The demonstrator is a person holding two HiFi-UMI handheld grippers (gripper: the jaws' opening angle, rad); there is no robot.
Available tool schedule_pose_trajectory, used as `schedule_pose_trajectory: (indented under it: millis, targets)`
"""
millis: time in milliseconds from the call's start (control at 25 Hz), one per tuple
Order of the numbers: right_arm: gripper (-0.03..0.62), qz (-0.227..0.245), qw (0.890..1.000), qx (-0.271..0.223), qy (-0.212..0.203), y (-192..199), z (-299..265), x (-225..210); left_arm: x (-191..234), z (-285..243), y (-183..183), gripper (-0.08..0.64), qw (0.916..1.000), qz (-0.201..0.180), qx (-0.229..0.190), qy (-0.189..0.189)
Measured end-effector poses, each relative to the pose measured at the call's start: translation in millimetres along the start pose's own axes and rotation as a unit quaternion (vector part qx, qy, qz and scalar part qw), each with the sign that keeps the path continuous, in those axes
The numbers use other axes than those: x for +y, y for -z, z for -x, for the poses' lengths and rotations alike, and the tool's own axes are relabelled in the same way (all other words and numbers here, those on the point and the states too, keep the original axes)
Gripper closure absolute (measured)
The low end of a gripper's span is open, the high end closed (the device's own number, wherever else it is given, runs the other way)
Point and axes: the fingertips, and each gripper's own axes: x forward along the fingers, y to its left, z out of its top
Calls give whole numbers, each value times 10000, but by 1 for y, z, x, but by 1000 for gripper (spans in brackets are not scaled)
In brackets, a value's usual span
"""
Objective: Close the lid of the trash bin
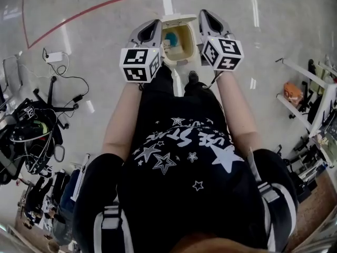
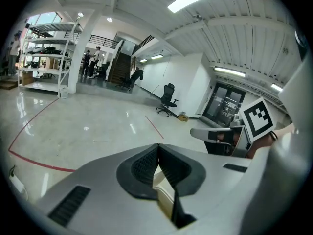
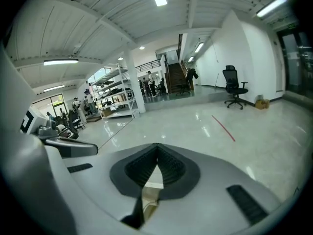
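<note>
**Q:** State of the tongs?

**A:** My left tongs: the ribbed black pads meet at the tips, with no gap there. Behind the tips they splay into a wedge, and a pale cream edge shows through it. I can't tell whether the pads touch it. My right tongs read the same: tips together, cream showing in the wedge. Neither pair has anything clamped at the tips.

**Q:** Where is the bin?

**A:** In the head view, the cream plastic trash bin stands on the glossy grey floor just ahead of my feet. Its flat cream lid is tipped up at the far side, so the mouth is open. Something blue-green lies inside. My left tongs are at the bin's left rim and my right tongs at its right rim, with the bin between them. I can't make out contact with either rim.

**Q:** Surroundings?

**A:**
- A curved red floor line runs beyond the bin to the left.
- A white power adapter with a black cable lies near that line.
- A heap of black gear and cables sits at far left.
- The left gripper view shows a black office chair and a white shelving rack, both well apart from me.
- The floor around the bin is open.
</note>
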Motion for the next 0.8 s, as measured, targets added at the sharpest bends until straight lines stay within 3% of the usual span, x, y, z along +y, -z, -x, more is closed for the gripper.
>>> schedule_pose_trajectory:
  millis: [320,800]
  targets:
    - [586,-148,9991,342,178,40,-36,-8,15,-29,48,548,9984,122,466,293]
    - [586,-220,9963,825,-31,96,-81,-33,45,-64,79,548,9984,160,533,63]
